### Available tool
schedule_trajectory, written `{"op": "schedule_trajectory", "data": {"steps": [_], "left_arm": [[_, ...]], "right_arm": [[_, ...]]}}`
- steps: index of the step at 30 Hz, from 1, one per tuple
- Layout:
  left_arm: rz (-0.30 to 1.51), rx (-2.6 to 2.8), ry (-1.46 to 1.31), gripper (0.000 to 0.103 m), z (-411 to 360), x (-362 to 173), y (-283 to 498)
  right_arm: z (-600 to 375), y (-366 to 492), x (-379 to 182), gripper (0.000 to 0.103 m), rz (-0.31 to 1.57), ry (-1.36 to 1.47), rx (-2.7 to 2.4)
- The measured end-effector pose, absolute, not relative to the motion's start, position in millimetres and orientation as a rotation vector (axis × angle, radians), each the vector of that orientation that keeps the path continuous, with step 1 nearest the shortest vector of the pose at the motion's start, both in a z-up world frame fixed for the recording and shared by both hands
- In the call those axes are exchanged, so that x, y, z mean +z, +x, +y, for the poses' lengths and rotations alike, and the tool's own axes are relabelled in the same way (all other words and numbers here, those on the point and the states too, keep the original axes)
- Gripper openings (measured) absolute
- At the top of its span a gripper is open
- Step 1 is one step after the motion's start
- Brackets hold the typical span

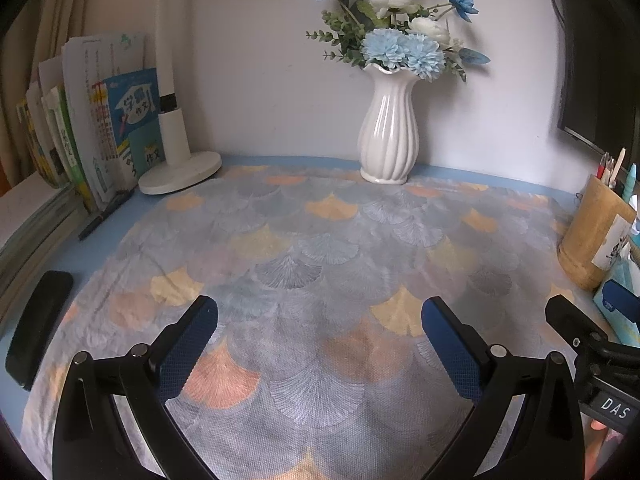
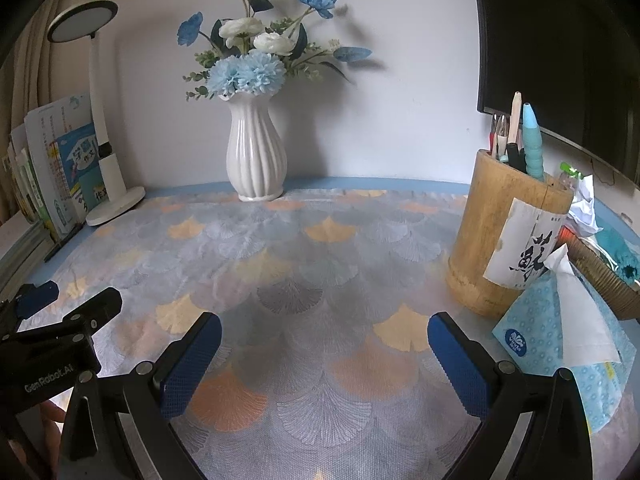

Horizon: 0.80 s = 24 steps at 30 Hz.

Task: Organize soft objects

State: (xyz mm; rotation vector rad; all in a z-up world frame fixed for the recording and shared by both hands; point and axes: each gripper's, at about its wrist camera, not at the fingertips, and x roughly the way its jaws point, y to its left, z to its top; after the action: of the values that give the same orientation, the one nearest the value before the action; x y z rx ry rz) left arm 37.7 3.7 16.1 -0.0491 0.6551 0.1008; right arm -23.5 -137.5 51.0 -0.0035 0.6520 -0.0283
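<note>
A cloth [image 1: 304, 264] with a grey, yellow and orange fan-leaf pattern lies spread flat over the blue desk; it also shows in the right wrist view [image 2: 312, 264]. My left gripper [image 1: 320, 320] is open and empty, held just above the near part of the cloth. My right gripper [image 2: 324, 336] is open and empty too, beside the left one above the cloth. The right gripper's body shows at the right edge of the left wrist view [image 1: 592, 344], and the left gripper's body shows at the left edge of the right wrist view [image 2: 60, 332].
A white vase of blue and white flowers [image 1: 389, 136] stands at the back on the cloth. A white lamp base [image 1: 180, 172] and upright books [image 1: 100, 136] are back left. A bamboo pen holder [image 2: 508, 240] and a blue tissue pack [image 2: 568, 344] are at the right. A black case [image 1: 38, 328] lies at the left.
</note>
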Motion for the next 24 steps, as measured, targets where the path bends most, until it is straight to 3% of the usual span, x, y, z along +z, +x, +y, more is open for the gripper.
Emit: {"op": "schedule_trajectory", "data": {"steps": [24], "left_arm": [[0.726, 0.151, -0.04, 0.102, 7.4, 8.3, 47.9]], "right_arm": [[-135.4, -15.6, 45.2, 0.103, 0.688, -0.024, -0.013]]}}
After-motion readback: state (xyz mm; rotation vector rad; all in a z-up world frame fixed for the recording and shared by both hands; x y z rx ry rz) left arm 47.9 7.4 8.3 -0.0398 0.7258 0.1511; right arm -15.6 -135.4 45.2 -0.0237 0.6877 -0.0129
